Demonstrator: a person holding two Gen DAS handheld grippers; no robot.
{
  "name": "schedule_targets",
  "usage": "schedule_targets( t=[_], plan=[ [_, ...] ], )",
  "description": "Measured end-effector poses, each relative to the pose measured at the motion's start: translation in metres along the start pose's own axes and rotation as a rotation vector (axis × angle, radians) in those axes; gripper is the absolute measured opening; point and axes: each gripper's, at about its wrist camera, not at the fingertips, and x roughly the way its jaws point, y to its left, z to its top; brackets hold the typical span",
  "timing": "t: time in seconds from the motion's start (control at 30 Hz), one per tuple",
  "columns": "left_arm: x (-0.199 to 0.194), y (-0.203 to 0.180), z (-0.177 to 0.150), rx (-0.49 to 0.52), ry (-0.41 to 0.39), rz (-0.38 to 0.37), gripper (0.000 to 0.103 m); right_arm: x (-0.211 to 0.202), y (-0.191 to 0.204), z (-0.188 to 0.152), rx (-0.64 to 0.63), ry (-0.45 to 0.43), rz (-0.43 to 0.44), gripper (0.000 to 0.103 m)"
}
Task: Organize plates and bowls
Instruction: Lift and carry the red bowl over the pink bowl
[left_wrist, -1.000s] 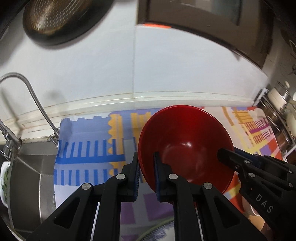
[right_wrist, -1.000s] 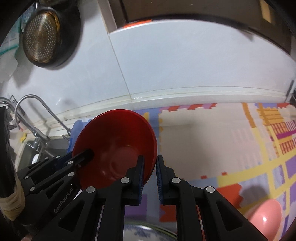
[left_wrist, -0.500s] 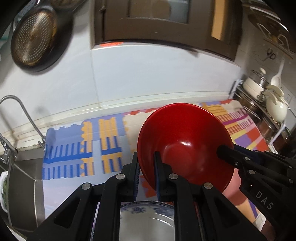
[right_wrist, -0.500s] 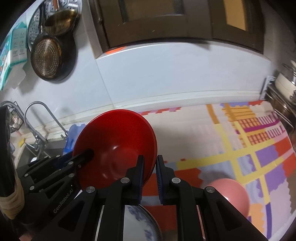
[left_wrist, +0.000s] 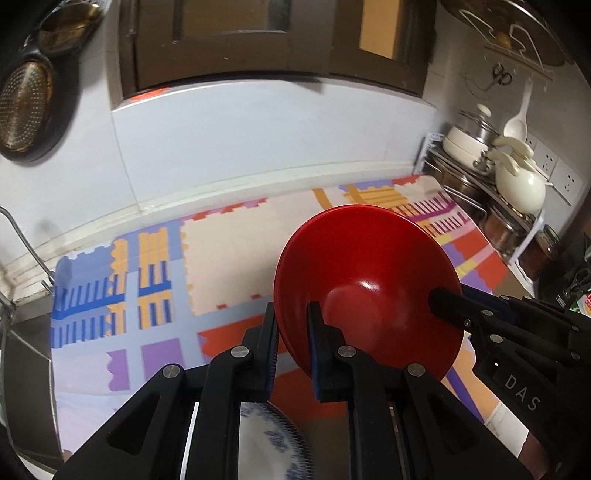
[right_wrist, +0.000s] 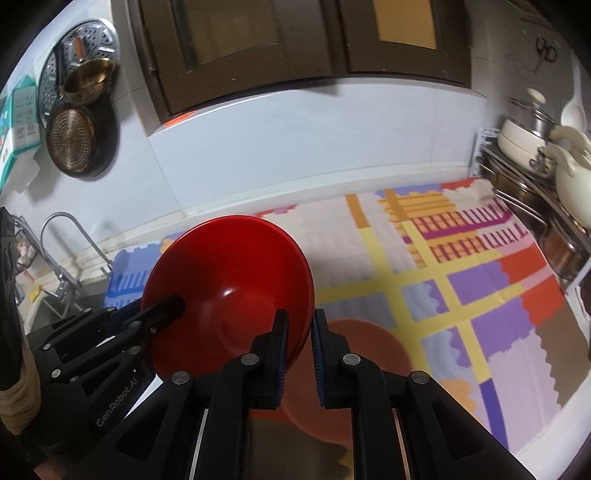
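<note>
A red bowl (left_wrist: 365, 280) is held in the air between both grippers, tilted with its hollow facing the cameras. My left gripper (left_wrist: 291, 325) is shut on its left rim. My right gripper (right_wrist: 297, 332) is shut on its right rim; the bowl also shows in the right wrist view (right_wrist: 229, 295). Below it on the patterned mat (right_wrist: 480, 280) sits a pink bowl (right_wrist: 369, 354), partly hidden by the right fingers (right_wrist: 325, 354). A blue-and-white plate (left_wrist: 273, 443) lies under the left gripper.
A sink with a tap (right_wrist: 62, 243) is at the left. A metal rack with pots and a white kettle (left_wrist: 517, 177) stands at the right. Pans (right_wrist: 77, 140) hang on the wall under dark cabinets (right_wrist: 295, 44).
Both grippers have carried the red bowl to the right and pulled back from the wall. The pink bowl has come under the red bowl in the right wrist view.
</note>
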Motion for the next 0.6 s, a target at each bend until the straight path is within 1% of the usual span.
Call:
schedule_targets(
  t=[0.3,0.6],
  plan=[
    [0.018,-0.038,-0.013,0.022,0.061,-0.009,0.016,0.000,-0.041,-0.017,0.031,0.040,-0.014,0.014],
    [0.039,-0.055,-0.023,0.036,0.114,0.011,0.016,0.013,-0.065,-0.030,0.045,0.097,-0.011,0.014]
  ],
)
